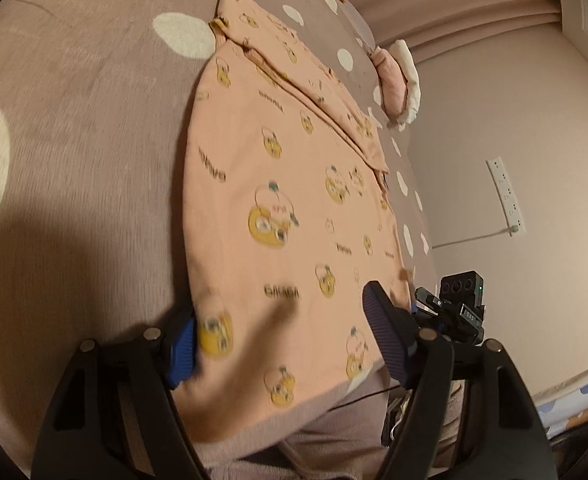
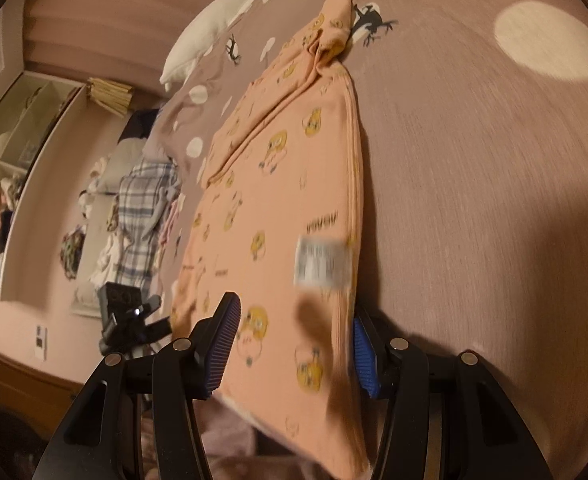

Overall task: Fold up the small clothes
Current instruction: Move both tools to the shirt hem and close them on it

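Below, we see both tools, left (image 1: 281,340) and right (image 2: 294,348), unclenched astride the folded shirt (image 1: 294,208) on the bed (image 1: 73,120).

A bed (image 1: 73,128) carries everything, covered by a mauve sheet (image 2: 474,184) printed with large cream dots and small dark figures. Spread flat along its middle lies a peach garment (image 1: 285,208) patterned with yellow cartoon characters, partly folded over itself, with a white label (image 2: 321,262) showing near its close end. At the bed's far edge rest a white pillow (image 2: 209,28) and a small pink and white bundle (image 1: 400,80).
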Tool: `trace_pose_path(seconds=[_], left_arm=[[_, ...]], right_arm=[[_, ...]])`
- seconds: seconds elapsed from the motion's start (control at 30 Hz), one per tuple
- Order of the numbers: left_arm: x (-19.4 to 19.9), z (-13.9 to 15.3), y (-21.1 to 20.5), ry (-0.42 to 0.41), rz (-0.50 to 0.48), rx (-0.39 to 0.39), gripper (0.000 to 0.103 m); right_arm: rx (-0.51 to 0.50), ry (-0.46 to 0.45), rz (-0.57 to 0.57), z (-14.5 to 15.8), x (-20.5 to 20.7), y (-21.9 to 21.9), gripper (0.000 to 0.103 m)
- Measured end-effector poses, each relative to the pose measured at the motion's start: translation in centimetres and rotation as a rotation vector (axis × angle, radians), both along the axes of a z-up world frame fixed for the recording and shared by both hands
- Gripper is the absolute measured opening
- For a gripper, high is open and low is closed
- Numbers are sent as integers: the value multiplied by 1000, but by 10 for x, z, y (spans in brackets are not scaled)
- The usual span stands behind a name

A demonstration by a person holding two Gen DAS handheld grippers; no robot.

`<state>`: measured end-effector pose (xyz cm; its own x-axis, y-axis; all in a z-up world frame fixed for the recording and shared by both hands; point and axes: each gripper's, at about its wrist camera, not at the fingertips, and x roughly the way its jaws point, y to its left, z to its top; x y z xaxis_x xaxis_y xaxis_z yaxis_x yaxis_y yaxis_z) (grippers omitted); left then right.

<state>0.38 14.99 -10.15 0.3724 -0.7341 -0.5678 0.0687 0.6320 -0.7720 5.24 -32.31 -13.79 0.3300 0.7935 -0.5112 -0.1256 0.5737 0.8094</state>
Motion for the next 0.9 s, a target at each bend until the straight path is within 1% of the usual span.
trace_pose_path(seconds=[0.17, 0.23, 0.27, 0.33, 0.4, 0.43, 0.5, 0.6, 0.63, 0.67, 0.7, 0.73, 0.77, 0.8, 0.87, 0.9], left_arm=[[-15, -2, -3, 17, -17, -10, 74], [-19, -1, -4, 22, -16, -11, 73], [-22, -1, -3, 24, -11, -4, 71], [-25, -1, -3, 26, -1, 10, 65], [-25, -4, 0, 35, 21, 14, 55], [-25, -6, 2, 42, 33, 8, 52], [-25, -9, 6, 58, 57, 6, 41], [-26, -8, 5, 57, 66, 30, 33], [-26, -8, 4, 58, 70, 40, 30], [-26, -9, 5, 65, 78, 52, 23], [-26, -11, 6, 73, 86, 58, 16], [-25, -13, 6, 83, 96, 61, 13], [-25, -14, 8, 93, 108, 53, 11], [-25, -15, 9, 97, 116, 44, 11], [-27, -13, 9, 92, 127, 39, 10], [-28, -11, 8, 83, 127, 33, 8]], right_arm=[[-4, 16, 17, -1, -13, 4, 52], [-12, 18, 19, -1, -17, 6, 52], [-12, 19, 18, -1, -19, 6, 52], [-11, 23, 16, -2, -21, 7, 52], [-10, 21, 12, -2, -23, 9, 52], [-11, 19, 11, -2, -23, 9, 52], [-24, 16, 6, -2, -23, 13, 52], [-53, -2, 7, 0, -23, 18, 52], [-69, -10, 7, 1, -24, 19, 49], [-93, -20, 8, 2, -25, 22, 47], [-115, -27, 9, 2, -26, 23, 41], [-130, -31, 6, 2, -26, 23, 35], [-142, -35, 2, 1, -26, 24, 30], [-152, -38, -2, 1, -27, 25, 27], [-178, -46, -6, 1, -28, 26, 15], [-187, -55, -6, 2, -29, 27, 14]])
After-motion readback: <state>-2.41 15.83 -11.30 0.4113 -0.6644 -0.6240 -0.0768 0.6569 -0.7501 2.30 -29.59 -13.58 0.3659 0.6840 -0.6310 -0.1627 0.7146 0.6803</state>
